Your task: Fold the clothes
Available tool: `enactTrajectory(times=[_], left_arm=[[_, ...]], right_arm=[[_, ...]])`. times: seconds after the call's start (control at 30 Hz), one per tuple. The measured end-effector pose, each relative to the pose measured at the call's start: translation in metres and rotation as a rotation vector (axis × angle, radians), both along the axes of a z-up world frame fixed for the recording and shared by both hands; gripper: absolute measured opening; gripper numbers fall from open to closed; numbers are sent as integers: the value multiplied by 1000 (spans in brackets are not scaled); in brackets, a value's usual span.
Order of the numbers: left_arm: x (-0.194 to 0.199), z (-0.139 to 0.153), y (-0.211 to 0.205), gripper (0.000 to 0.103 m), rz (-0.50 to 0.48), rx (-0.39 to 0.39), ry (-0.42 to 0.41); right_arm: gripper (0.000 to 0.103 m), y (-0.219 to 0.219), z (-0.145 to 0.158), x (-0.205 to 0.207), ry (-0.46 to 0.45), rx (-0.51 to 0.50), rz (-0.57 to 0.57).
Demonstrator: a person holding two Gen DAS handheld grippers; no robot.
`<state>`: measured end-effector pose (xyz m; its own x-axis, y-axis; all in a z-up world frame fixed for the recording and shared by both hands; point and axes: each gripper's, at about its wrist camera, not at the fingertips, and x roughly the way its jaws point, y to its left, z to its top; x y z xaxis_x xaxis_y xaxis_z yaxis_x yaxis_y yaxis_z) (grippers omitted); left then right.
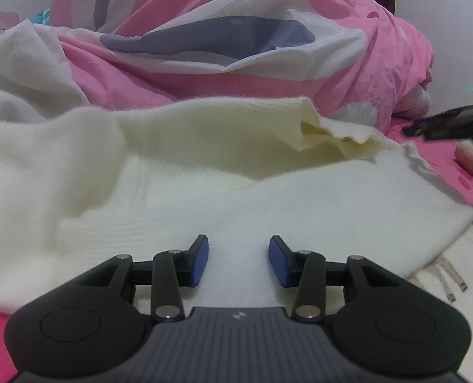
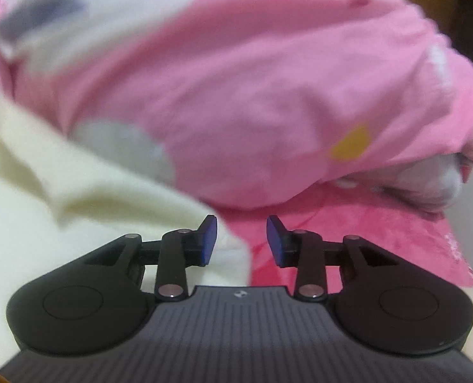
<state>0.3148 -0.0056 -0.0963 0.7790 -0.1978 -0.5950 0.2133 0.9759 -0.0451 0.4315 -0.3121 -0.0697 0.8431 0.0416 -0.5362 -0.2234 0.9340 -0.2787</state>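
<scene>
A cream fuzzy sweater [image 1: 204, 172] lies spread on a pink bed sheet [image 1: 453, 156], with a folded-over flap [image 1: 223, 127] at its far side. My left gripper [image 1: 239, 260] is open and empty, just above the sweater's near part. My right gripper [image 2: 241, 239] is open and empty, at the sweater's right edge [image 2: 108, 204], its left pad over cream fabric and its right pad over the pink sheet [image 2: 348, 220]. The right gripper also shows dark and blurred at the right edge of the left wrist view [image 1: 450, 124].
A bunched pink, white and purple quilt [image 1: 236, 38] is heaped behind the sweater; it fills the right wrist view [image 2: 252, 79]. White fabric [image 1: 19, 63] lies at far left. A cord with metal tips [image 1: 450, 284] lies at lower right.
</scene>
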Motion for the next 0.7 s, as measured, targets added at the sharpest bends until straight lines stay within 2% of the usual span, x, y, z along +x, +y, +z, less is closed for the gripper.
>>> enactTrajectory(times=[0.13, 0.2, 0.3, 0.4, 0.5, 0.53, 0.6, 0.7], left_arm=[[1, 0, 0, 44, -1, -1, 1], [2, 0, 0, 44, -1, -2, 1], [2, 0, 0, 44, -1, -5, 2], [2, 0, 1, 44, 0, -8, 3], [2, 0, 1, 45, 0, -12, 4], [2, 0, 1, 45, 0, -13, 4], [2, 0, 2, 45, 0, -15, 5], [2, 0, 2, 45, 0, -15, 5]], right_arm=[[30, 2, 15, -16, 40, 138, 88], [23, 5, 11, -7, 80, 146, 145], [17, 18, -6, 19, 165, 184, 176], [13, 14, -24, 57, 201, 254, 118], [11, -17, -27, 79, 258, 534, 46], [11, -26, -28, 79, 272, 600, 28], [15, -35, -22, 67, 267, 649, 5], [17, -46, 2, 33, 209, 658, -5]])
